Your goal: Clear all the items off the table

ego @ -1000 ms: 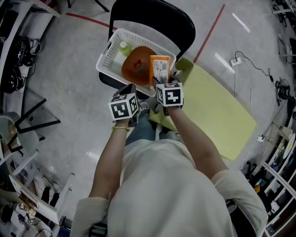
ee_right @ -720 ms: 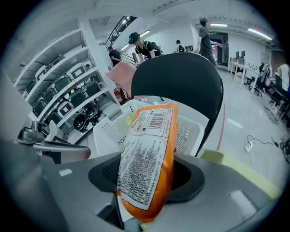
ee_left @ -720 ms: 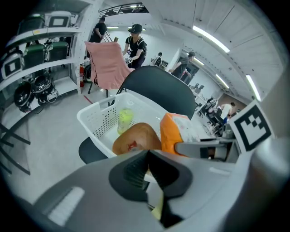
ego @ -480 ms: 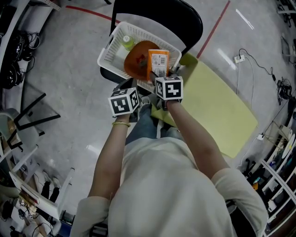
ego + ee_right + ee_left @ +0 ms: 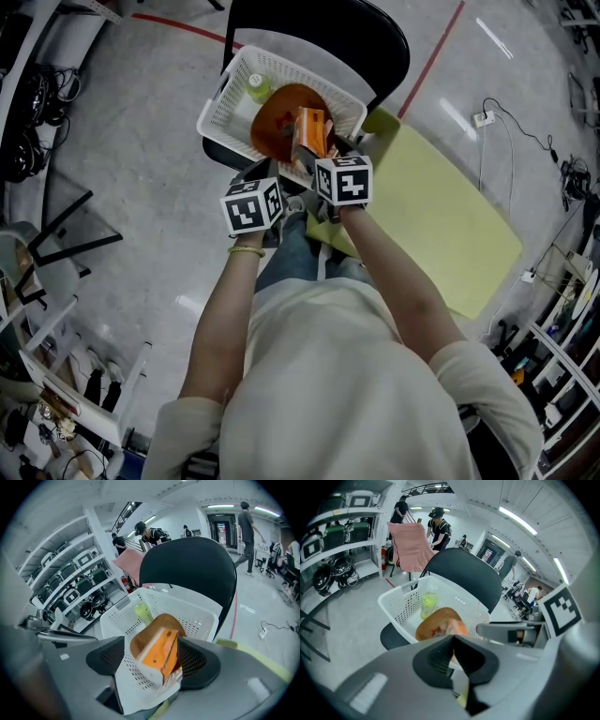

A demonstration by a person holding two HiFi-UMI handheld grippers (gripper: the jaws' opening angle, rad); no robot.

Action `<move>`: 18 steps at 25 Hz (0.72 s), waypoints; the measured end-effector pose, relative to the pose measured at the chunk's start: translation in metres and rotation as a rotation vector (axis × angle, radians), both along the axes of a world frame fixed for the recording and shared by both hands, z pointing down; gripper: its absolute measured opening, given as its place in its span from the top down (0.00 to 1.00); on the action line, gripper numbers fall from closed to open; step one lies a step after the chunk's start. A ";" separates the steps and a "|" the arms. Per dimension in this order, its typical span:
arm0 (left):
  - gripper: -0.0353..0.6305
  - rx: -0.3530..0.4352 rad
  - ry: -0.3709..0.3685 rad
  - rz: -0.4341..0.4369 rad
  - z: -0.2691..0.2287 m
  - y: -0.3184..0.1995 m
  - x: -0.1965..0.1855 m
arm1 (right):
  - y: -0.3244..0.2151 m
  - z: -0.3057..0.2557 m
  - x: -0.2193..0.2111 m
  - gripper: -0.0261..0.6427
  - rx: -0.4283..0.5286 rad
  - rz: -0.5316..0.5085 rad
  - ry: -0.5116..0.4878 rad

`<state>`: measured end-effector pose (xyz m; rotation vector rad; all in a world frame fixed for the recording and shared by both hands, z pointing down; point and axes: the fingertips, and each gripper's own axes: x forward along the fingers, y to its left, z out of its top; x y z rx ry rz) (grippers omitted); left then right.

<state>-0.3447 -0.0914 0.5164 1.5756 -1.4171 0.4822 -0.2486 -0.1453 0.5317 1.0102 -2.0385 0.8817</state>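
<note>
Right hand-held gripper [image 5: 152,663] jaws had just been opening to release the orange box [image 5: 309,131] between them into the basket [image 5: 206,616]; left hand-held gripper [image 5: 453,656] was closed, empty.

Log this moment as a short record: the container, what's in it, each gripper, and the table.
container: white basket on black chair
in basket: green bottle, brown pouch
orange box: tilted, over the basket, between the right jaws
right gripper: jaws have just been opening, no longer clamping the box
left gripper: shut, nothing between the jaws
table: yellow-green, beside the chair
</note>
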 end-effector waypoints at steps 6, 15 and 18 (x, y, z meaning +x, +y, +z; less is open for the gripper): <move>0.93 0.004 0.002 0.004 -0.002 -0.001 0.002 | -0.003 -0.005 0.003 0.46 0.017 0.011 -0.006; 0.93 0.009 0.002 0.020 -0.004 -0.001 0.009 | 0.000 -0.010 0.008 0.51 0.016 0.030 -0.019; 0.93 0.014 0.002 0.027 -0.006 -0.001 0.011 | 0.001 -0.013 0.010 0.56 0.021 0.036 -0.027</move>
